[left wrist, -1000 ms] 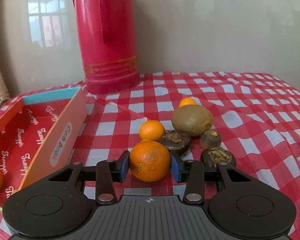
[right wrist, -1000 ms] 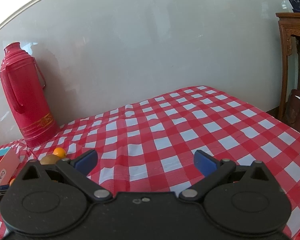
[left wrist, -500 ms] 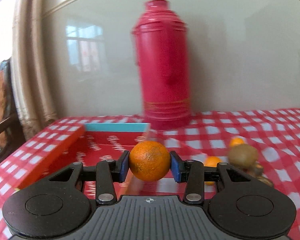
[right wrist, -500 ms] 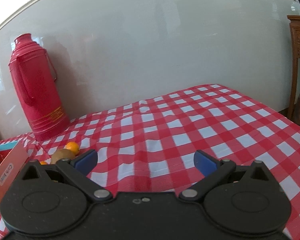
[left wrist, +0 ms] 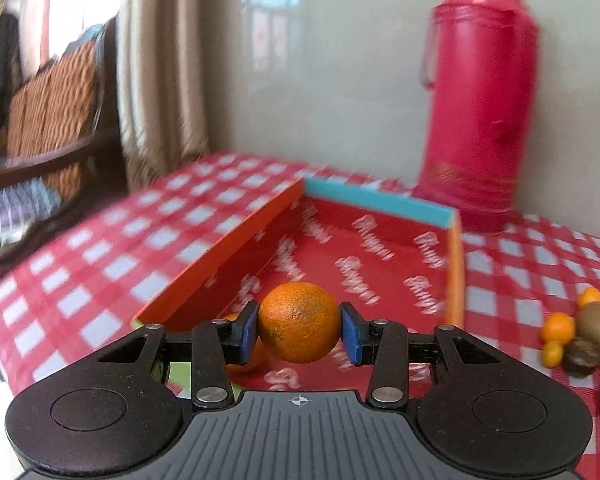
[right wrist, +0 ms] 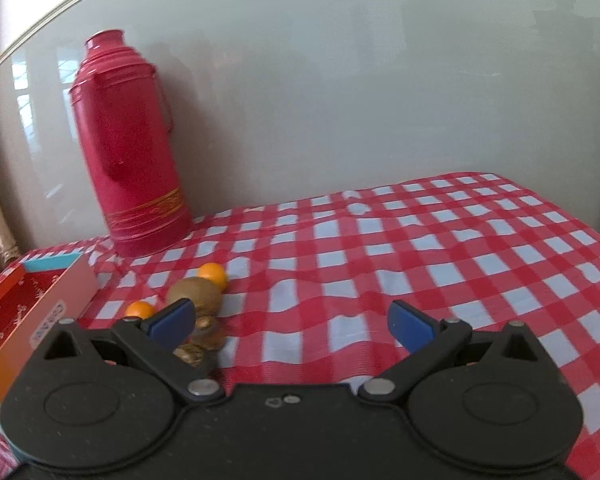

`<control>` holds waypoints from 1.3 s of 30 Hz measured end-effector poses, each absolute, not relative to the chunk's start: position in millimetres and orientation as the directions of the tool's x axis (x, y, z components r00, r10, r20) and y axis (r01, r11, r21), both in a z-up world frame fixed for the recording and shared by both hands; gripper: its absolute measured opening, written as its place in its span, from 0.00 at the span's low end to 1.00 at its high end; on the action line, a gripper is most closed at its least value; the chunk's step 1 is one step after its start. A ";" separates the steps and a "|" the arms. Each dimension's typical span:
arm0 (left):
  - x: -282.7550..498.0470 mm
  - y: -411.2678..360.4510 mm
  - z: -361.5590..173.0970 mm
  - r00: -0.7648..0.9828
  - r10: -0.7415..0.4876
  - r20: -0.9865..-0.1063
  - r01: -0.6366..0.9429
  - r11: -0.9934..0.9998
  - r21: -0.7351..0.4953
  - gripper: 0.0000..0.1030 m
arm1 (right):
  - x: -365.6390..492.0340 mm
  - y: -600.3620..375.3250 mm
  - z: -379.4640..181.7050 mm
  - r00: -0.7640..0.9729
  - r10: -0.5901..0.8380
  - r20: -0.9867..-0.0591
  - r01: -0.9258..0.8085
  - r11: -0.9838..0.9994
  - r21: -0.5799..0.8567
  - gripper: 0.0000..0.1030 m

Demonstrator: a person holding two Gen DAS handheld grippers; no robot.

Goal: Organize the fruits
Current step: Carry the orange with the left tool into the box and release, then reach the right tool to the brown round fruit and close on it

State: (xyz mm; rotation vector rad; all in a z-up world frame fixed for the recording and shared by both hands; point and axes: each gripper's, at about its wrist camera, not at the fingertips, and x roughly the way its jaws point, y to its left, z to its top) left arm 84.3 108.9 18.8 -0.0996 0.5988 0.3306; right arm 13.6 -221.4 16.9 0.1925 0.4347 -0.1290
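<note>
My left gripper [left wrist: 299, 327] is shut on a large orange [left wrist: 299, 322] and hangs over the near end of a shallow red box [left wrist: 380, 256] with orange walls and a teal far wall. A second orange [left wrist: 242, 356] lies in the box, half hidden behind the left pad. In the right wrist view my right gripper [right wrist: 290, 322] is open and empty above the checked cloth. Left of it lie the loose fruits: a kiwi [right wrist: 196, 294], small oranges [right wrist: 213, 273], [right wrist: 139, 309] and dark brown fruits [right wrist: 206, 330]. The same pile [left wrist: 582, 334] shows at the right edge of the left wrist view.
A tall red thermos [right wrist: 130, 148] stands by the wall behind the box and the fruit. A red-and-white checked cloth [right wrist: 420, 248] covers the table. Beyond the table's left edge are a curtain [left wrist: 156, 64] and a wooden chair [left wrist: 48, 120]. The box [right wrist: 28, 312] sits at the table's left end.
My left gripper lifted the large orange away from the fruit pile and swung it left over the red box. The right gripper turned left, bringing the thermos and fruit pile into view.
</note>
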 end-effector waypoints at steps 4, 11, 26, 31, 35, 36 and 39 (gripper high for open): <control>79.1 121.0 17.6 0.772 0.299 -0.561 -0.361 0.932 0.001 0.42 | 20.3 -206.6 16.3 0.898 -0.057 -0.436 0.132 0.981 0.144 0.94; 70.6 133.4 22.4 0.780 0.316 -0.541 -0.385 0.923 -0.015 0.71 | 26.7 -187.8 15.1 0.893 -0.030 -0.449 0.098 0.987 0.129 0.94; 21.2 164.8 39.1 0.804 0.364 -0.470 -0.426 0.904 -0.027 0.96 | 41.9 -169.4 6.0 0.866 -0.017 -0.500 0.084 0.990 0.112 0.94; 6.3 175.2 40.1 0.796 0.394 -0.458 -0.445 0.896 -0.002 0.98 | 46.7 -167.4 1.6 0.854 -0.025 -0.520 0.087 0.992 0.095 0.94; -1.2 184.9 41.9 0.795 0.410 -0.447 -0.463 0.887 -0.010 1.00 | 49.8 -165.4 -1.7 0.847 -0.024 -0.531 0.082 0.993 0.086 0.94; -2.0 187.8 42.0 0.794 0.413 -0.447 -0.468 0.883 -0.015 1.00 | 50.6 -164.8 -2.3 0.846 -0.024 -0.532 0.081 0.993 0.085 0.94; -2.7 195.3 40.9 0.785 0.419 -0.457 -0.484 0.875 -0.030 1.00 | 53.9 -163.4 -5.1 0.840 -0.016 -0.542 0.073 0.994 0.083 0.94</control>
